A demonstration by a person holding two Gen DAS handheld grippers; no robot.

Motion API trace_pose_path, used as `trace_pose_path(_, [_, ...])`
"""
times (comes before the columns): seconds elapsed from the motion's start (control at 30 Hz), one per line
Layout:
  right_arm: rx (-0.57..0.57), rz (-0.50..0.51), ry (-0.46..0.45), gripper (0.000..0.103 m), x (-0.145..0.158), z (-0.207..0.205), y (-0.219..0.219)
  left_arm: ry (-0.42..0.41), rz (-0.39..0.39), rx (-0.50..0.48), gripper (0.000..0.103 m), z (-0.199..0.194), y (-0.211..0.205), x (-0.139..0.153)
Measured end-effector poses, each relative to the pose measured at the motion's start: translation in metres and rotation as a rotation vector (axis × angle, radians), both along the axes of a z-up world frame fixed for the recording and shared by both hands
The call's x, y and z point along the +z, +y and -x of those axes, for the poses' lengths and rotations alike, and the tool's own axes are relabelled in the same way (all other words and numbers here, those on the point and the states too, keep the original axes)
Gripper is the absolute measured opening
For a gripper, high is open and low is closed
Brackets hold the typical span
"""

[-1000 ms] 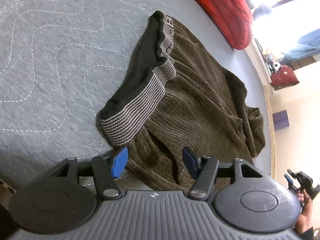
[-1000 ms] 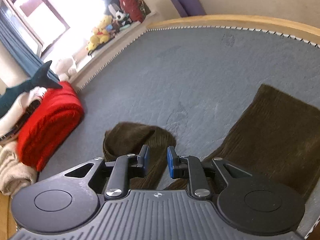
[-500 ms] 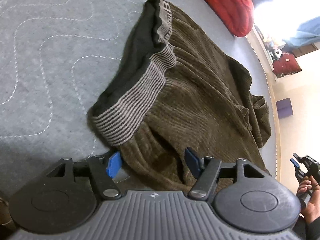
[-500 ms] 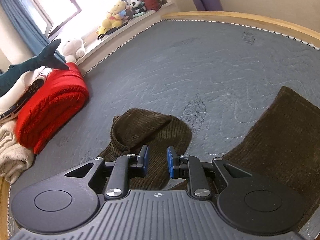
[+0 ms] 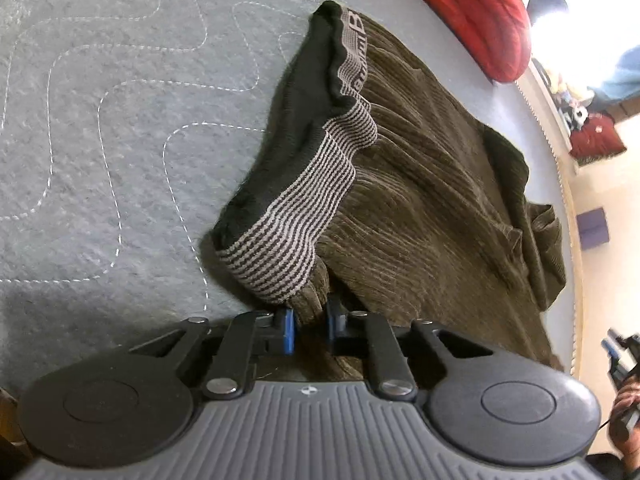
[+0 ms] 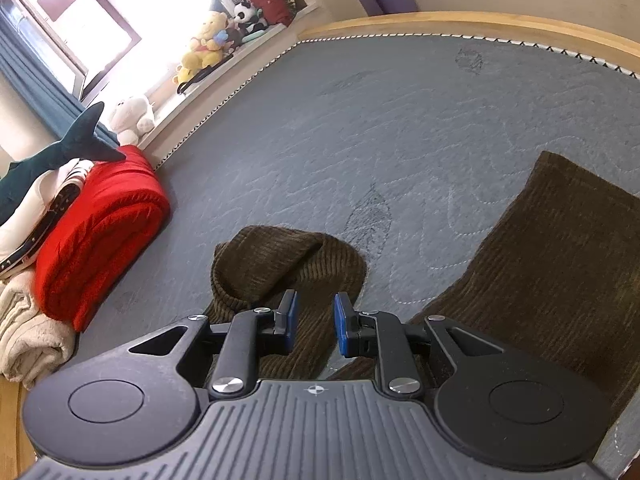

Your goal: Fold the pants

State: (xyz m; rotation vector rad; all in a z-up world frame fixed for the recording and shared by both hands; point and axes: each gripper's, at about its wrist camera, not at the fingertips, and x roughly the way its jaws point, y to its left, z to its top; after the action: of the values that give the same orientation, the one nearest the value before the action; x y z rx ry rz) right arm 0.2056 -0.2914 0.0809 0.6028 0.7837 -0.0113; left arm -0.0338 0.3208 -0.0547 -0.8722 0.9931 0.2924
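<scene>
Dark olive corduroy pants [image 5: 420, 184] lie spread on a grey quilted mattress [image 5: 100, 120]. Their striped grey waistband [image 5: 304, 216] is folded open towards me. My left gripper [image 5: 310, 326] is closing its jaws, and the blue pads pinch a fold of corduroy just below the waistband's near corner. In the right wrist view, one crumpled pant leg [image 6: 288, 256] lies just beyond my right gripper [image 6: 314, 320], and a flat leg [image 6: 560, 264] lies to the right. That gripper's pads stand a little apart with nothing between them. The right gripper [image 5: 618, 350] also shows at the left wrist view's far right edge, in a hand.
A rolled red blanket [image 6: 100, 232] and a beige blanket [image 6: 24, 332] lie at the mattress's left edge, with a shark plush [image 6: 60, 152] on top. Plush toys [image 6: 204, 48] line the window ledge. A wooden bed frame [image 6: 480, 24] borders the far side.
My left gripper's jaws have gone from wide apart to pinched on the corduroy by the waistband's corner. The right gripper's view has shifted slightly; its jaws are unchanged.
</scene>
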Motion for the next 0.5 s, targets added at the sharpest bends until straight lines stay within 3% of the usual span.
trace_pose_path(0.13, [0.018, 0.001, -0.002, 0.021, 0.000, -0.001, 0.005, -0.014, -0.078, -0.048, 0.010, 0.002, -0.006, 0.010])
trace_pose_path(0.27, [0.028, 0.002, 0.001, 0.021, -0.001, -0.002, 0.008, -0.056, -0.128, -0.033, 0.009, 0.016, -0.003, 0.027])
trace_pose_path(0.37, [0.031, 0.000, -0.001, 0.021, 0.000, -0.001, 0.008, 0.017, -0.142, 0.001, 0.009, 0.023, 0.001, 0.023])
trace_pose_path(0.5, [0.034, 0.003, 0.000, 0.021, 0.001, 0.001, 0.005, 0.078, -0.170, -0.039, 0.012, 0.014, -0.006, 0.021])
